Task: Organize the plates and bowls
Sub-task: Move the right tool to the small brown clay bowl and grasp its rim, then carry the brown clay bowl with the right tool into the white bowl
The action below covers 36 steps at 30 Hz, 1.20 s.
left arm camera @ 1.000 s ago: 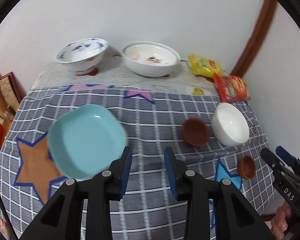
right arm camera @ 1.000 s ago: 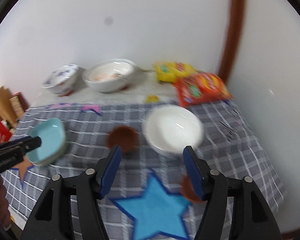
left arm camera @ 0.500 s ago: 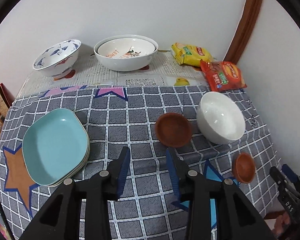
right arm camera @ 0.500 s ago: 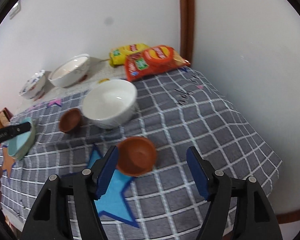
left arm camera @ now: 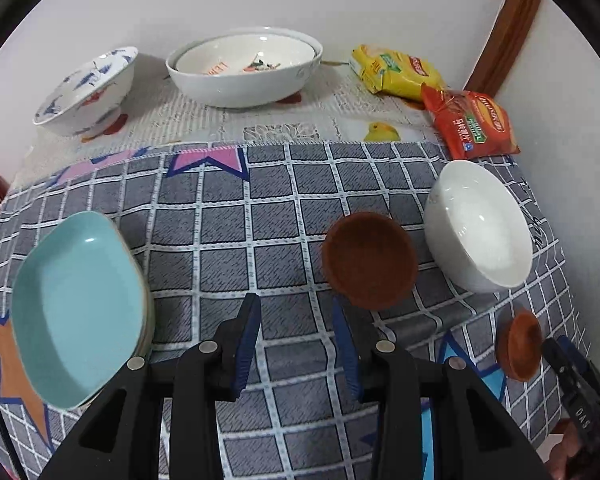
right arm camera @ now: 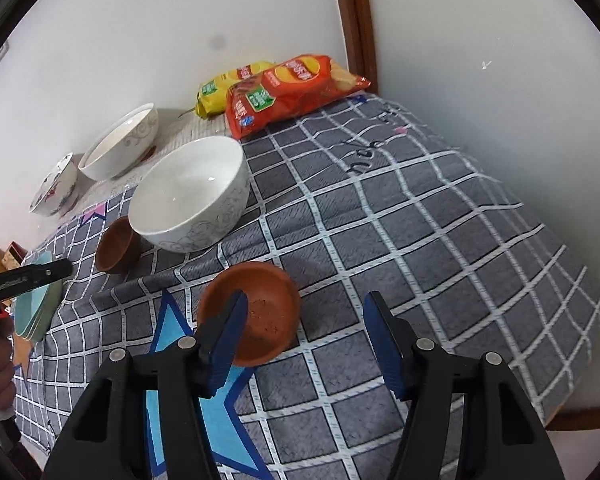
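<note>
Soft, even indoor light fills both views, and shadows are faint and short: a pale one lies behind the big bowl [left arm camera: 245, 70] at the table's far edge, a darker one beside the small brown bowl [right arm camera: 249, 317]. A small glint sits inside the white bowl [right arm camera: 190, 196]. Both pictures are sharp in the middle, while fisheye distortion bends the table edges and black vignetting fills the corners.

grey white-checked cloth [left arm camera: 228, 240] with blue, pink, orange stars; turquoise plates [left arm camera: 76, 312] left of the tongs, brown bowl [right arm camera: 256, 314] between them, plain white bowl [right arm camera: 192, 196], red [right arm camera: 292, 88] and yellow [left arm camera: 396, 74] packets beyond.
</note>
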Each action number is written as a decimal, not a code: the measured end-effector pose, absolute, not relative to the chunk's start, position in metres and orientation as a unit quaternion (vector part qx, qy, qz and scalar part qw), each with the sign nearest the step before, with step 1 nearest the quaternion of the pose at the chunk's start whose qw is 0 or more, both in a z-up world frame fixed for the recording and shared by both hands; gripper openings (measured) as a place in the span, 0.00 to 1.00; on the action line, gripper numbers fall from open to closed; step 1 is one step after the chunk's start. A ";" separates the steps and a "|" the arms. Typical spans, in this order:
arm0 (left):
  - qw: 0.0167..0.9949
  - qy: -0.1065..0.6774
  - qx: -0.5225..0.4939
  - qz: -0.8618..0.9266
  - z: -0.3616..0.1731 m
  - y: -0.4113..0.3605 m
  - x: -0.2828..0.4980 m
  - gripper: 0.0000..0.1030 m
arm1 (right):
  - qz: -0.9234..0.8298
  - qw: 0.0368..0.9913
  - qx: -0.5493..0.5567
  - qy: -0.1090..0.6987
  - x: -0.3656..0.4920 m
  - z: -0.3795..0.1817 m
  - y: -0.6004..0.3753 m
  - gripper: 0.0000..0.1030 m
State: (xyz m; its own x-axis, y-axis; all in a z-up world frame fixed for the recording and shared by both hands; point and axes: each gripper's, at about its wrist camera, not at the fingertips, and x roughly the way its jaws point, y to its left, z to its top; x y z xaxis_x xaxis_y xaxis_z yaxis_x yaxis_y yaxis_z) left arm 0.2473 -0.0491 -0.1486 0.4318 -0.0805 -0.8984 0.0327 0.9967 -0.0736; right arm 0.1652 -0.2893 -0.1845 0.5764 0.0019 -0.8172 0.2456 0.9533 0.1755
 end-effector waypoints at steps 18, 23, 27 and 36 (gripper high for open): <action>0.841 0.537 -0.001 -0.064 -0.182 -0.068 0.288 0.34 | -0.066 0.863 0.145 0.480 0.193 -0.217 -0.291 0.41; 0.831 0.548 -0.019 -0.090 -0.190 -0.069 0.294 0.31 | -0.068 0.866 0.135 0.477 0.195 -0.218 -0.288 0.35; 0.834 0.542 -0.020 -0.098 -0.191 -0.071 0.295 0.23 | -0.055 0.865 0.132 0.481 0.197 -0.217 -0.282 0.17; 0.838 0.533 -0.035 -0.114 -0.184 -0.066 0.292 0.08 | -0.066 0.871 0.136 0.467 0.192 -0.210 -0.276 0.11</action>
